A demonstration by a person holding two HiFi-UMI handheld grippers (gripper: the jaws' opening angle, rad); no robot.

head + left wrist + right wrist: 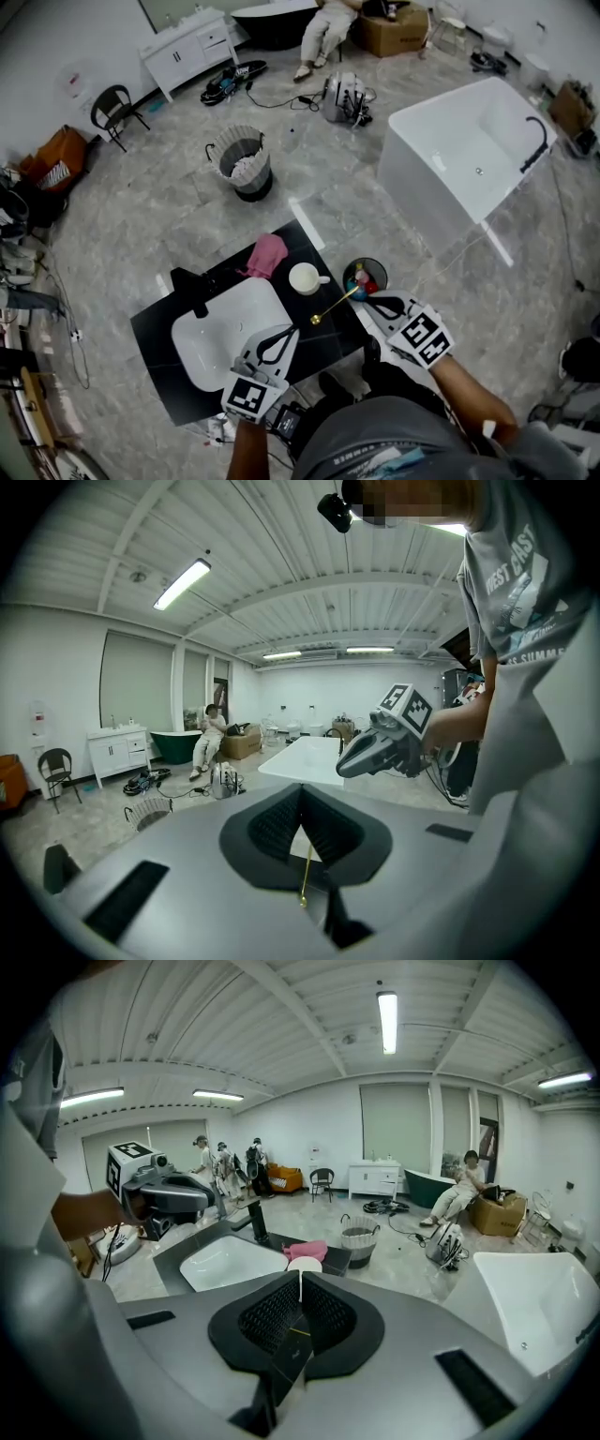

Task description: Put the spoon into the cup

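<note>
On the black countertop [155, 370] the white sink basin [216, 342] fills the left half, with a black faucet [194, 286] at its far rim. A pink cloth [267, 255] lies at the far corner.

The left gripper [292, 328] hovers over the basin's right rim. Its jaws are pressed together at the tips and appear to hold nothing.

The white cup [305, 278] stands upright near the countertop's far right edge, just beside the cloth, with its handle pointing right.

The gold spoon [336, 303] is in the air between the cup and the near right edge, not yet in the cup. Its bowl hangs low, close to the left gripper's tips. The right gripper [366, 300] has its jaws closed on the handle's upper end and points toward the cup. A dark round container [364, 272] of coloured items sits past the right edge.

The likeliest trouble is the grip itself. A thin handle pinched near its end can swivel between the pads, so the bowl would swing off line. It could then strike the cup's rim and tip the cup or push it toward the edge. The bowl could also clip the left gripper on the way. If the spoon is let go early, it may drop onto the countertop or into the basin.
</note>
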